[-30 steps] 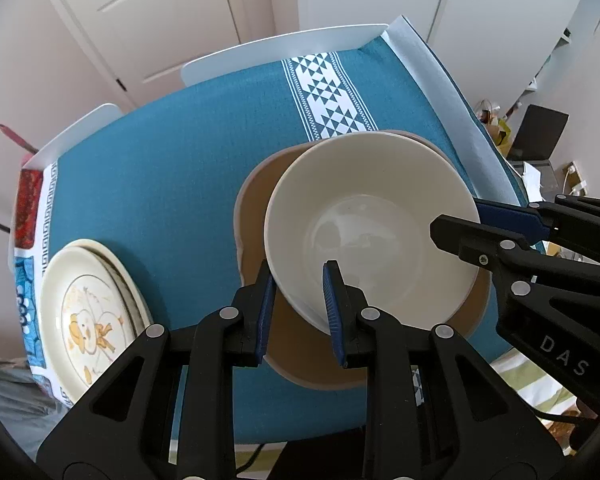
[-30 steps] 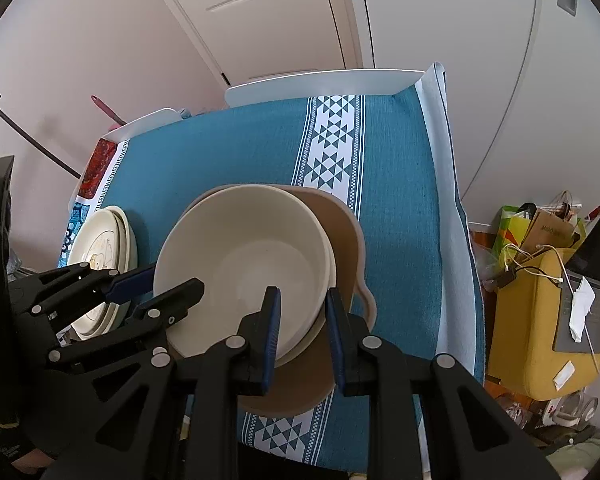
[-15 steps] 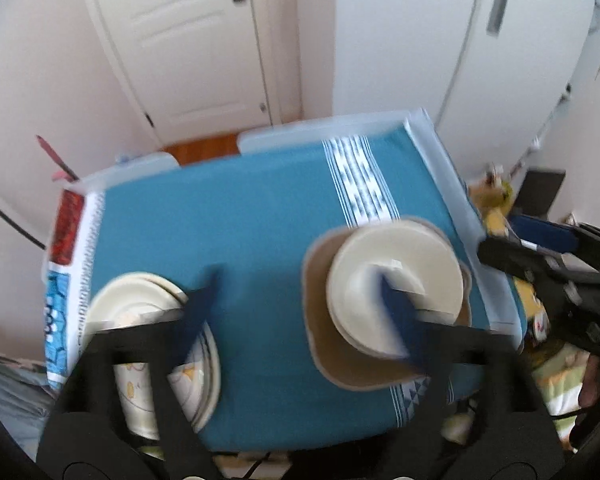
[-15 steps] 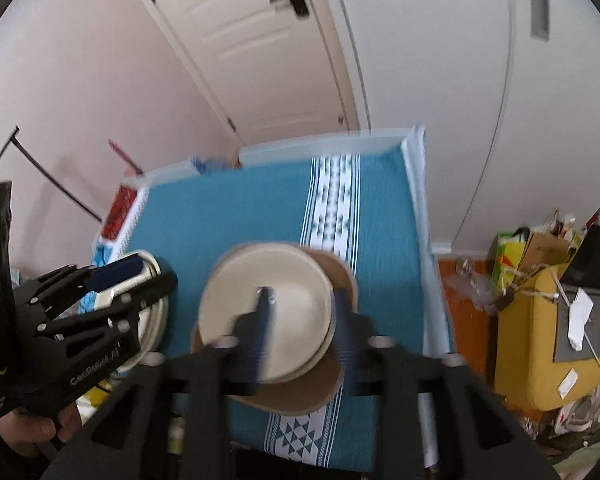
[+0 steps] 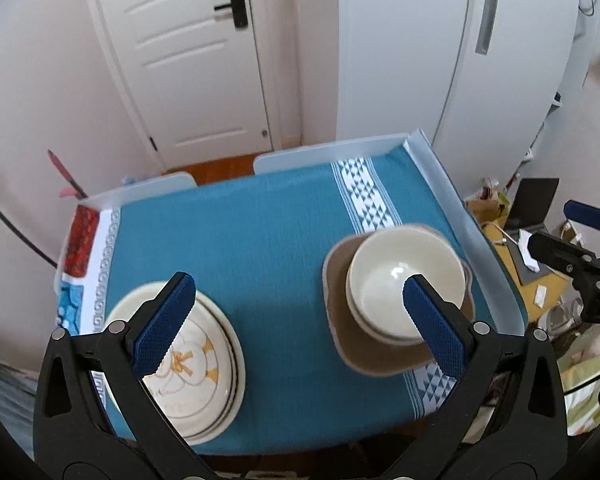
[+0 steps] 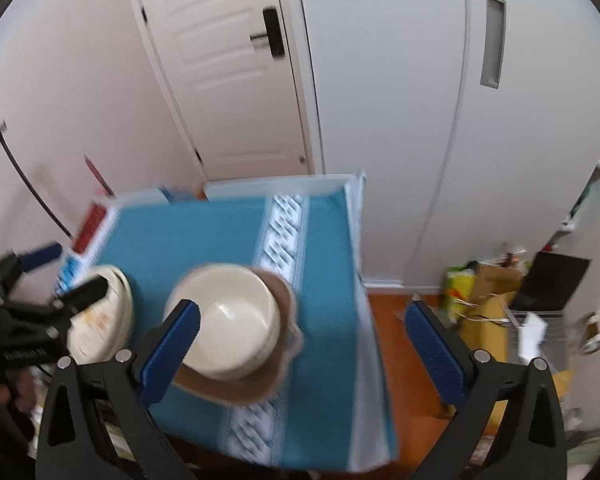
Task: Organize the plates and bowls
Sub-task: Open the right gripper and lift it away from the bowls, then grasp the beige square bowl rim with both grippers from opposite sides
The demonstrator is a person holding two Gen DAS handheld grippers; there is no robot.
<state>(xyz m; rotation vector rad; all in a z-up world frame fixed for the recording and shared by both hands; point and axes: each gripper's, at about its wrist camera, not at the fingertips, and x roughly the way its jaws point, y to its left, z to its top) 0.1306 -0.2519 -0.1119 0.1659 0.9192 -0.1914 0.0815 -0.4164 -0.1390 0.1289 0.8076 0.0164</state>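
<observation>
Left wrist view: the left claw (image 5: 296,312) is seen spread wide with nothing between its pads, its jaws having just been opening. The bowls (image 5: 404,280) are stacked on a brown mat (image 5: 340,344) at the right of the surface (image 5: 260,240); the plates (image 5: 196,368) are stacked at the left.

Right wrist view: the right claw (image 6: 300,344) is likewise wide and empty, its jaws having just been opening, above the bowls (image 6: 228,320). The release step is judged complete. No loose piece is seen; only retreat appears required next.

White panelled door (image 5: 188,60), pale walls (image 5: 28,92), wooden floor (image 6: 412,312), daylight
</observation>
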